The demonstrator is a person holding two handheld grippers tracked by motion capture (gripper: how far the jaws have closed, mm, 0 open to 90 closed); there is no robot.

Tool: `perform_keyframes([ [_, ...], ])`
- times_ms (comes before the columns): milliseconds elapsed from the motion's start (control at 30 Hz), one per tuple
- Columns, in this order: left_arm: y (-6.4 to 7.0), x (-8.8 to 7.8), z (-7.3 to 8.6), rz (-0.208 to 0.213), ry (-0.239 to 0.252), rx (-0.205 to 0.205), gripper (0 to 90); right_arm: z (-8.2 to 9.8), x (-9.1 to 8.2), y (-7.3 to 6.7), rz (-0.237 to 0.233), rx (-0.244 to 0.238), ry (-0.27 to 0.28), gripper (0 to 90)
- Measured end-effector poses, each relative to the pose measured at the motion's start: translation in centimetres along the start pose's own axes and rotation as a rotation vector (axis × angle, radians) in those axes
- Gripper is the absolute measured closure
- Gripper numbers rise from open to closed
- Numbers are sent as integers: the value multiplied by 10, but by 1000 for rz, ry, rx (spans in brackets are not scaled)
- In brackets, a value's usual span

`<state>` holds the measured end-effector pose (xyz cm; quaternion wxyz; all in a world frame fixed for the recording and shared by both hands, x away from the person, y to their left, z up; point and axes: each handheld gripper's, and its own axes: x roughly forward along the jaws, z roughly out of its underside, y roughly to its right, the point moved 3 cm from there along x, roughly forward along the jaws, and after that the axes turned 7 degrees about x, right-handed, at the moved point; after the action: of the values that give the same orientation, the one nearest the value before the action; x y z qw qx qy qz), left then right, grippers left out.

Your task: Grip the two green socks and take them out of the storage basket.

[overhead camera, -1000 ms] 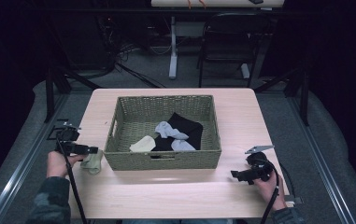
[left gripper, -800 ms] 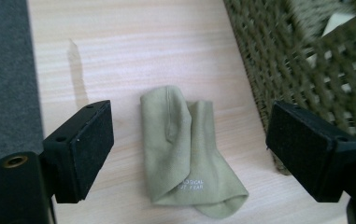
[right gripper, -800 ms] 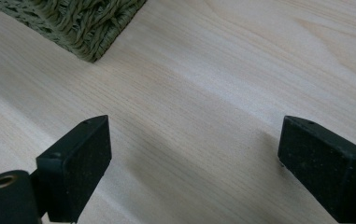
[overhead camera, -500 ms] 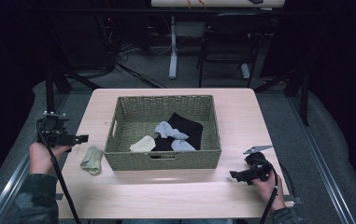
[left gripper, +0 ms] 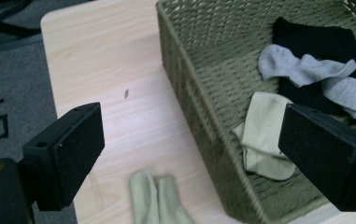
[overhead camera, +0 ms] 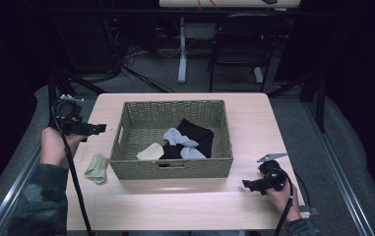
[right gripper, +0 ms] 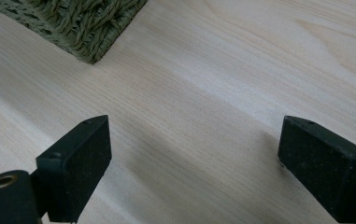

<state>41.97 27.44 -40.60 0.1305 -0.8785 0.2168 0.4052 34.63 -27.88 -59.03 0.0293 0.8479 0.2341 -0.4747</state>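
High view: light wood table (overhead camera: pixel 185 206) on grey carpet, dark room behind it with a chair (overhead camera: pixel 239 44), a white desk leg and cable clutter on the floor. Woven basket (overhead camera: pixel 172 167) sits mid-table, closer to the far edge. Inside it: a black sock (overhead camera: pixel 197 132), two grey socks (overhead camera: pixel 177 136) and a pale green sock (overhead camera: pixel 150 151) toward the near wall. Another pale green sock (overhead camera: pixel 96 168) lies on the table just off the basket's near-left corner, apart from it.

Left gripper (overhead camera: pixel 101 129) is held above the table's left edge, pointing at the basket's left wall. Right gripper (overhead camera: pixel 246 184) sits low near the near-right corner of the table, in the person's hand (overhead camera: pixel 281 194), well apart from the basket.

Left gripper view adds detail: jaws wide apart, nothing between them, and the sock on the table (left gripper: pixel 154 198) shows as a folded pair right below the basket's wall (left gripper: pixel 189 93). It also shows a small dark speck on the wood.

Right gripper view: jaws wide apart over bare wood grain, with one basket corner (right gripper: pixel 87 28) at the top left.
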Motion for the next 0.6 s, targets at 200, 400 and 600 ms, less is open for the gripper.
perform_keyframes([
  [200,14,9,-21,10,-6,48,68,0,0,0,-7,6,3,91],
  [400,26,25,-35,22,-19,84,60,0,0,0,-7,6,2,91],
  [600,37,46,-42,53,-35,94,58,0,0,1,-11,6,1,91],
])
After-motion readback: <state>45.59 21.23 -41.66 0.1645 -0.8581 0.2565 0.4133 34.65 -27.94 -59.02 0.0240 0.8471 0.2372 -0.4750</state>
